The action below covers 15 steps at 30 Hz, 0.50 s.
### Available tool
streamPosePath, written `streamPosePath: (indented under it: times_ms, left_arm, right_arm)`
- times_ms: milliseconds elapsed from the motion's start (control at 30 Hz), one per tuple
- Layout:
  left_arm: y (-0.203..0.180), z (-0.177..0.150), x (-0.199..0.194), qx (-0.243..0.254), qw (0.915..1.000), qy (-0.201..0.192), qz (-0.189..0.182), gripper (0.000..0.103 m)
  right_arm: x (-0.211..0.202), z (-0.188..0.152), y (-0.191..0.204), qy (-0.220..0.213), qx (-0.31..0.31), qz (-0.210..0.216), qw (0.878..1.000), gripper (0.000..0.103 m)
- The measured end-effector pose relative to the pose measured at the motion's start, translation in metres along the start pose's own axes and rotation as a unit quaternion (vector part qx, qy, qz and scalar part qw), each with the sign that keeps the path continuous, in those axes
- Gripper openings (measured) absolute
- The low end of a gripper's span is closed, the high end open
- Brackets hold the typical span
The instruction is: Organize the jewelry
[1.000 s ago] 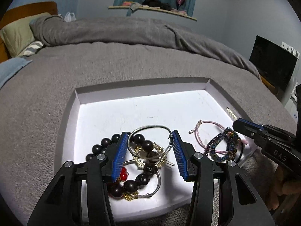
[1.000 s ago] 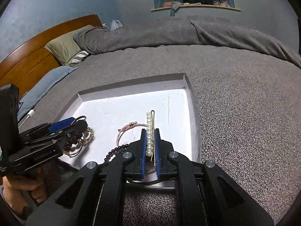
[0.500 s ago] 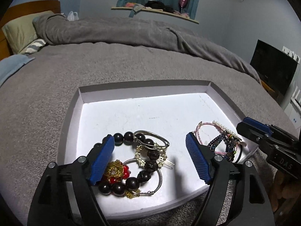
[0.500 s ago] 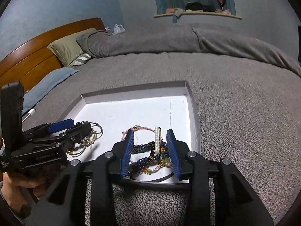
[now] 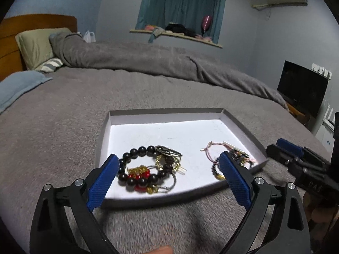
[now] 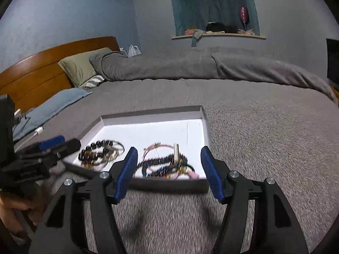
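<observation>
two piles of jewelry (image 5: 148,169) (image 6: 167,165) sorted in white tray (image 5: 169,114), both tongs (image 5: 169,180) (image 6: 169,169) spread wide and empty, maybe nothing left to sort.

White shallow tray (image 5: 237,127) sits flat on the grey bed, and the jewelry lies in two heaps near its front edge. On the left, a black bead bracelet (image 5: 135,151) curls around red beads and gold chain (image 5: 139,172), tangled with silver bangles (image 5: 169,151). Well apart on the right, a pink cord bracelet (image 5: 208,149), a pearl strip (image 5: 232,146) and dark multicoloured beads (image 6: 161,162) overlap in a loose pile.
</observation>
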State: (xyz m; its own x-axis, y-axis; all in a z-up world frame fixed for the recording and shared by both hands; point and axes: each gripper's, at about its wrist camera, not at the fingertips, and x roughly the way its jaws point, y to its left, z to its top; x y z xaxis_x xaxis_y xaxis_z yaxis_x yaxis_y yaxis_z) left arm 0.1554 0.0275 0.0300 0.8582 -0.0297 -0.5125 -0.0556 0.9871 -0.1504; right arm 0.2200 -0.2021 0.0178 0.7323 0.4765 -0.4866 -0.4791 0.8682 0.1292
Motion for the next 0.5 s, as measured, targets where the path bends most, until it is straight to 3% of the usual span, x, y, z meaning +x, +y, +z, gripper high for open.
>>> streamPosePath:
  times_ms: [67,300,500]
  left_arm:
    - [-0.001,-0.006,-0.008,0.000,1.0000,-0.004,0.001,0.096]
    - [0.000,-0.029,-0.025,0.002,1.0000,-0.004,0.009,0.097]
    - [-0.002,-0.044,-0.035,0.013,0.9995,-0.028,0.009,0.098]
  right_arm:
    - [-0.009,-0.005,0.005,-0.005,-0.009,0.003,1.000,0.073]
    - [-0.028,-0.018,0.017,-0.019,-0.020,0.006,1.000,0.079]
    - [-0.039,-0.035,0.021,-0.029,-0.035,0.000,0.999,0.084]
